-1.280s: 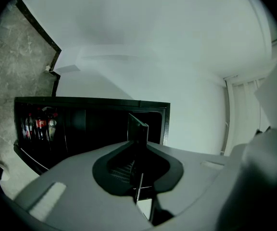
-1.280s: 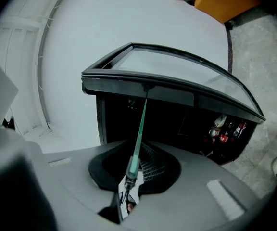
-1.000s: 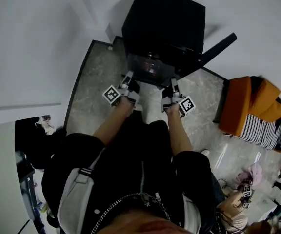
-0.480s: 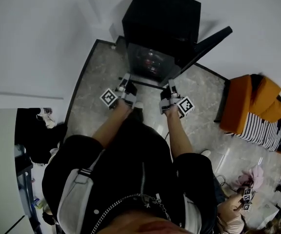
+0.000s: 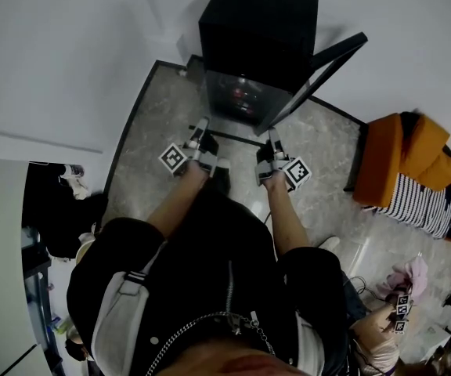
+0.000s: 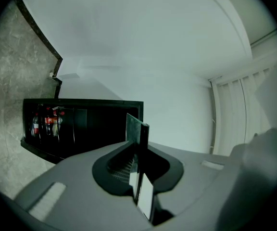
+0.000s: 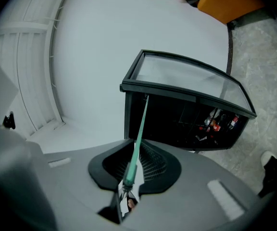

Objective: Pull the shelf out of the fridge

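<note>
The left gripper [image 5: 203,124] and the right gripper [image 5: 272,133] are both clamped on the 1 glass shelf [image 5: 227,135], which spans the gap between the 2 pairs of jaws as a thin dark line in the head view. In the left gripper view the left gripper [image 6: 137,171] has its jaws closed on the shelf [image 6: 137,131], seen edge-on and running straight ahead from them. In the right gripper view the right gripper [image 7: 130,173] pinches the shelf [image 7: 140,121], a thin green edge reaching forward. Ahead of both jaws stands the black fridge [image 5: 258,37] with its door [image 5: 321,70] swung open and bottles [image 6: 44,121] inside. Whether the shelf's far edge is clear of the opening I cannot tell. Under the jaws lies grey marbled floor [image 5: 159,124].
</note>
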